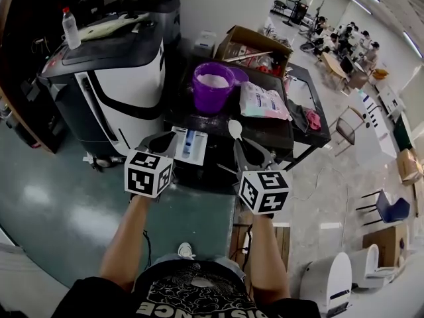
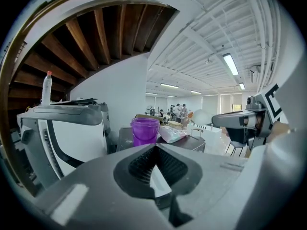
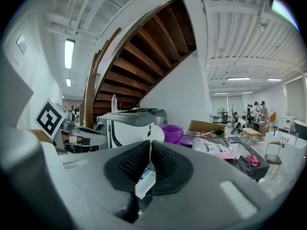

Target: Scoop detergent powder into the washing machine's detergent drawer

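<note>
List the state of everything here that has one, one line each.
Left hand-held gripper: shut, empty.
Right hand-held gripper: shut on the spoon, bowl up.
Purple bucket: uncovered, white powder inside.
Detergent drawer: pulled open.
Pink bag: lying flat.
Bottle: upright, capped.
Cardboard box: flaps open.

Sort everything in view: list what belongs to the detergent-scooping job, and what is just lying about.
For the job:
washing machine
detergent drawer
purple bucket of white powder
white spoon, clamped in the right gripper

Lying about:
bottle on the machine
cardboard box
printed bag
pink cloth
</note>
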Motion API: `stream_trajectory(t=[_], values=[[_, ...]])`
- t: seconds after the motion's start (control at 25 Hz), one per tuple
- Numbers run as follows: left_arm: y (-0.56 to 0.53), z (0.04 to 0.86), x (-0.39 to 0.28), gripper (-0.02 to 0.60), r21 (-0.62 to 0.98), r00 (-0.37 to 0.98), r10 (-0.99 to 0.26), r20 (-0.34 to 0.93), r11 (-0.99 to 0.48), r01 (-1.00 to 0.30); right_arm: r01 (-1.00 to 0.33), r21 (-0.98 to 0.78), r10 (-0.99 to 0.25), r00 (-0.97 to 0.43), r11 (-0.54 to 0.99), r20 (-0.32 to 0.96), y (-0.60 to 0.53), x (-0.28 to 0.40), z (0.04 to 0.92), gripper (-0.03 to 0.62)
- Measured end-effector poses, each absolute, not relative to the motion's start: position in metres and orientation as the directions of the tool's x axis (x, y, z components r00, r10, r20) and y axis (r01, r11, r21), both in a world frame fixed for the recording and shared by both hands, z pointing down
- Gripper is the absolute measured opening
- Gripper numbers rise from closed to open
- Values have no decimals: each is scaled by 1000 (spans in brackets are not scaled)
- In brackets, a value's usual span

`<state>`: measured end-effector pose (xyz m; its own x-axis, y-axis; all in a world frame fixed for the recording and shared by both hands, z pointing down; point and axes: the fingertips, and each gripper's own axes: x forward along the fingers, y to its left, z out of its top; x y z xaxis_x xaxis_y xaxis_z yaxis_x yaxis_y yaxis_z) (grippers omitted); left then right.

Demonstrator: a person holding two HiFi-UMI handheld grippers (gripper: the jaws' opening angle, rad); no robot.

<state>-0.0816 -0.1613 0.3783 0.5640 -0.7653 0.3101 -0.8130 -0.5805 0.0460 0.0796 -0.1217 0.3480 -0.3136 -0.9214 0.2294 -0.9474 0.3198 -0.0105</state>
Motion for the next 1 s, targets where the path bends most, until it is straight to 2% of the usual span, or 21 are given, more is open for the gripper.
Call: stream_trajectory(t=[0.64, 1.0], values=[[-196, 374, -69, 2, 25, 590, -755, 288, -610, -792, -949, 11, -930, -308, 316, 201, -156, 84, 341, 37], [-242, 374, -59, 1, 3, 573, -767, 290, -598, -802, -932, 14, -916, -352, 361, 195, -211, 88, 342, 37]])
